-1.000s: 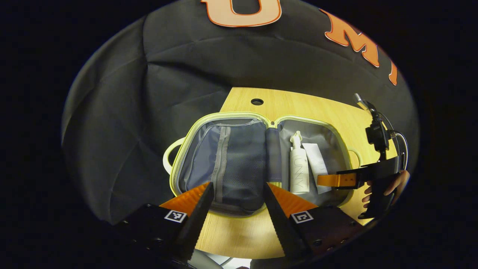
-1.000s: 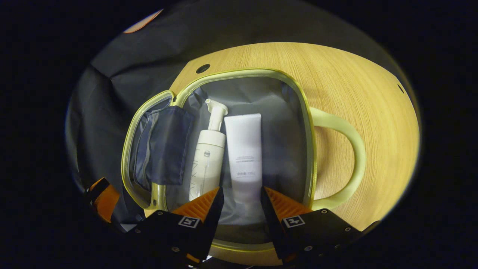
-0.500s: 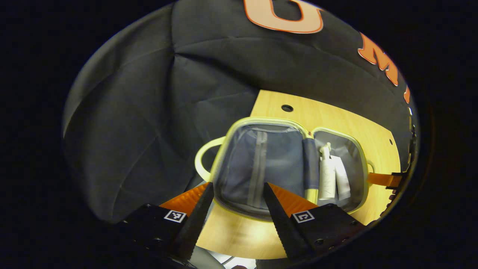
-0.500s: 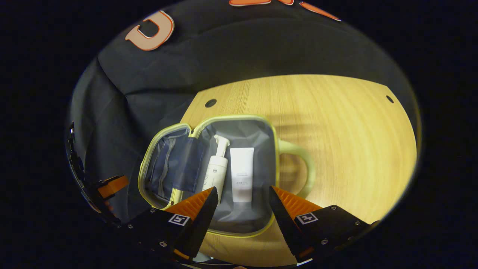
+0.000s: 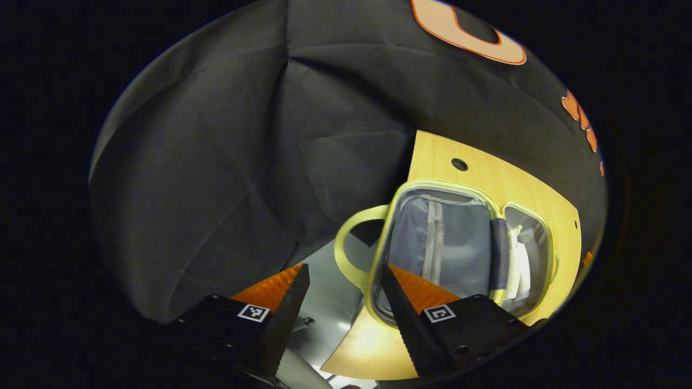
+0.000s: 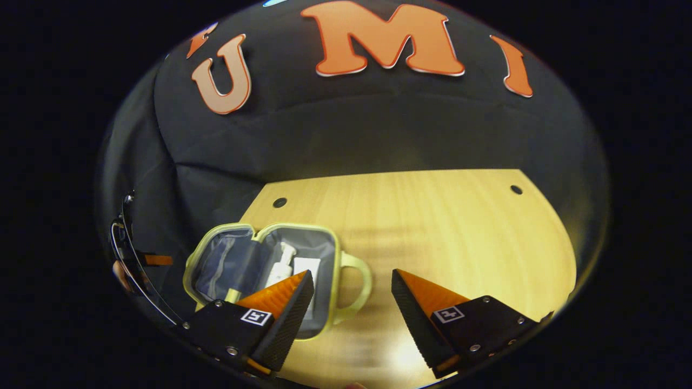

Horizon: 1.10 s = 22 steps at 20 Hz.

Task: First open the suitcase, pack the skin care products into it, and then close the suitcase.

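Nearest to me, my left gripper (image 5: 339,281) has its jaws released with nothing between them; past them I see a slice of grey floor and the near corner of the tabletop (image 5: 432,156). My right gripper (image 6: 352,286) is likewise spread wide and empty, hanging over bare wood.

Just beyond the left jaws lies the suitcase (image 5: 459,248), open flat on the tabletop, both halves face up. Its near handle (image 5: 348,246) overhangs the tabletop's edge, just ahead of the gap between my left jaws and slightly to their right, and the right-hand jaw overlaps the case's near rim. From the right gripper view the case sits low and to the left, partly behind my left-hand jaw, with the other handle (image 6: 354,286) poking out toward the gap between the jaws.

Inside the half farther from my left gripper I can make out the pump bottle (image 6: 281,267) and the white tube (image 6: 307,270), lying side by side on the grey lining. The other half shows only its zipped mesh pocket (image 5: 432,248).

So I judge the opening done and the packing done too, as far as I can see: no products lie loose on the tabletop. What is left is closing, folding one half over the other. Whether a zip must also be run round I cannot tell from here. Behind it all hangs the booth's black wall.
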Motion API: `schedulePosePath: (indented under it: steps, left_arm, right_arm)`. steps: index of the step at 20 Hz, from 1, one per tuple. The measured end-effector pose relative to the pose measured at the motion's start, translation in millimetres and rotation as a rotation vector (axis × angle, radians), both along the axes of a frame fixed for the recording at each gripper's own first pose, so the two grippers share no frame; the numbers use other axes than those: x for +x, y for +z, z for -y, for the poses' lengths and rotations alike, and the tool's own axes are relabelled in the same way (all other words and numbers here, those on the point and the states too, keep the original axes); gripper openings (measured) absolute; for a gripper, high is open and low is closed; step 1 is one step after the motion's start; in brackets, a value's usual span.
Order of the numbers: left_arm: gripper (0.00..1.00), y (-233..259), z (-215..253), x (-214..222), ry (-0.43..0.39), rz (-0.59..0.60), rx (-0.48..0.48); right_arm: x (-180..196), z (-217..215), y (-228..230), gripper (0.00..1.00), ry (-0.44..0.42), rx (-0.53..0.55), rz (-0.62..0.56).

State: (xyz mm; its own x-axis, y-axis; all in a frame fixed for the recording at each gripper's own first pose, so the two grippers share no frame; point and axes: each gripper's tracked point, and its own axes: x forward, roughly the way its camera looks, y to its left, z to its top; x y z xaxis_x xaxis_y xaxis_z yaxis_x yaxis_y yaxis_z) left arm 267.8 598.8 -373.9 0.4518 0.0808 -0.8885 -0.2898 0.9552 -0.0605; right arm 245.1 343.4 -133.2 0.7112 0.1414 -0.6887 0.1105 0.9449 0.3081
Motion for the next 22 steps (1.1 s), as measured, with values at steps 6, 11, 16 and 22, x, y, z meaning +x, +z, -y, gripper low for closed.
schedulePosePath:
  steps: [6,11,16,22]
  left_arm:
    - [0.88,-75.5,-12.9,23.3,0.026,-0.119,-0.128]
    - [0.55,-114.1,5.1,32.5,0.067,-0.177,-0.243]
    - [0.21,-104.4,2.4,37.6,0.038,-0.159,-0.251]
    - [0.12,-52.0,7.5,46.1,-0.03,-0.057,-0.245]
  right_arm:
    - [-16.8,68.3,58.9,0.94,-0.19,-0.09,0.166]
    - [-41.1,94.3,76.9,0.94,-0.281,-0.147,0.189]
    - [-60.8,127.8,87.9,0.94,-0.335,-0.18,0.18]
    - [-66.3,150.1,90.0,0.94,-0.344,-0.173,0.2]
